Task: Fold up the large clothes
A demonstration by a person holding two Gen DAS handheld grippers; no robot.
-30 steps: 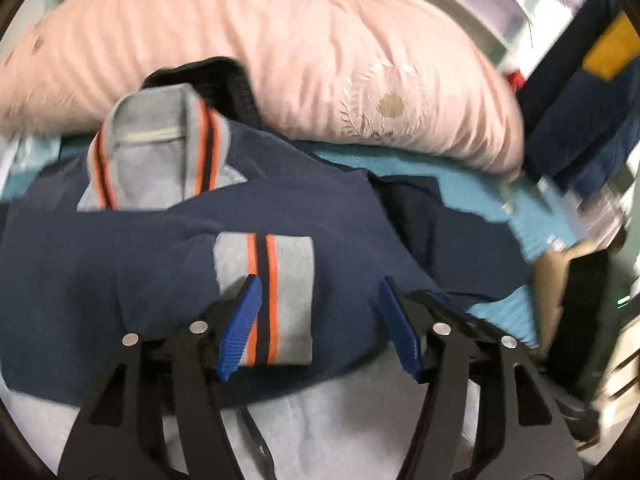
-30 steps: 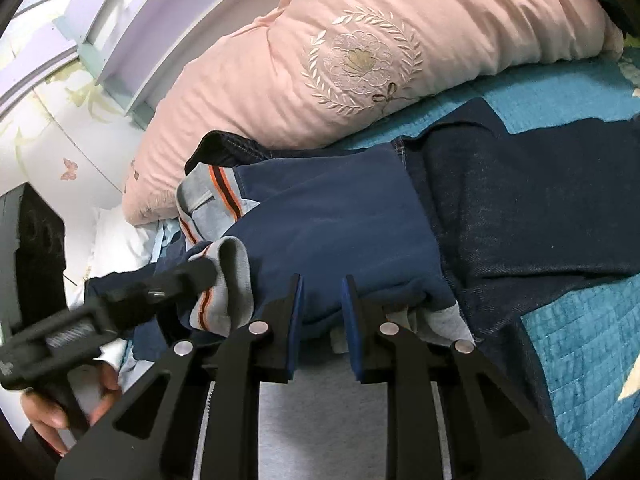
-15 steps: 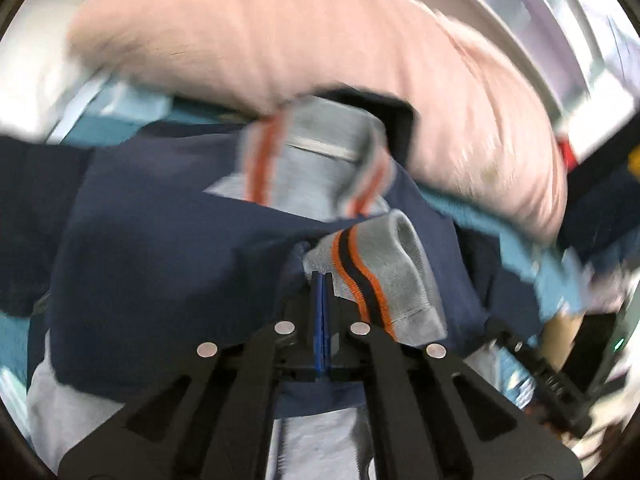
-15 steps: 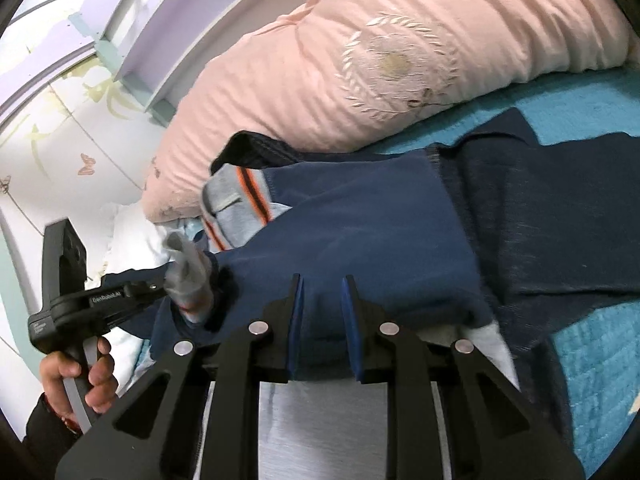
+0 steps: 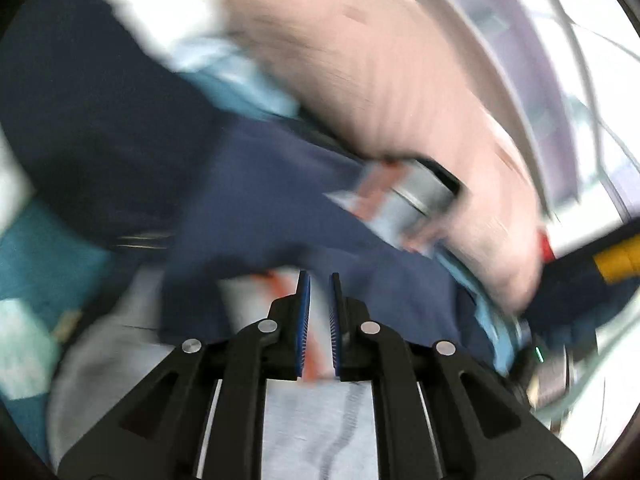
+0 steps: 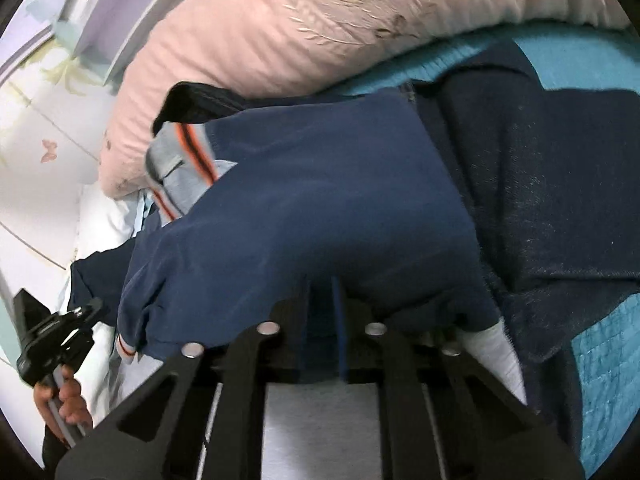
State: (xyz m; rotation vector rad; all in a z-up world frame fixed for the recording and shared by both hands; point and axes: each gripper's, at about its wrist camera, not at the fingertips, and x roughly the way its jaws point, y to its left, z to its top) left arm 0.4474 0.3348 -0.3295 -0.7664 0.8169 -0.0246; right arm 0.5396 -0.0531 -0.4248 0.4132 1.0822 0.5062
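A navy sweatshirt (image 6: 320,196) with a grey collar (image 6: 180,168) striped orange and black lies on the bed. My right gripper (image 6: 320,316) is shut on its navy fabric near the lower edge. My left gripper (image 5: 318,320) is shut on the grey, orange-striped sleeve cuff (image 5: 280,292); that view is blurred. In the right wrist view the left gripper (image 6: 76,316) sits at the far left, held by a hand, with the cuff (image 6: 128,350) beside it. The sweatshirt's grey lower part (image 6: 320,420) lies under my right gripper.
A large pink pillow (image 6: 320,28) lies behind the sweatshirt. A dark denim garment (image 6: 540,200) lies to the right on the teal bedspread (image 6: 608,380). White bedding (image 6: 100,224) is at the left. A navy and yellow garment (image 5: 612,264) hangs at the right of the left wrist view.
My left gripper closed on the striped cuff and pulled it leftward, away from the body of the sweatshirt. My right gripper stayed shut on the navy fabric and moved closer in.
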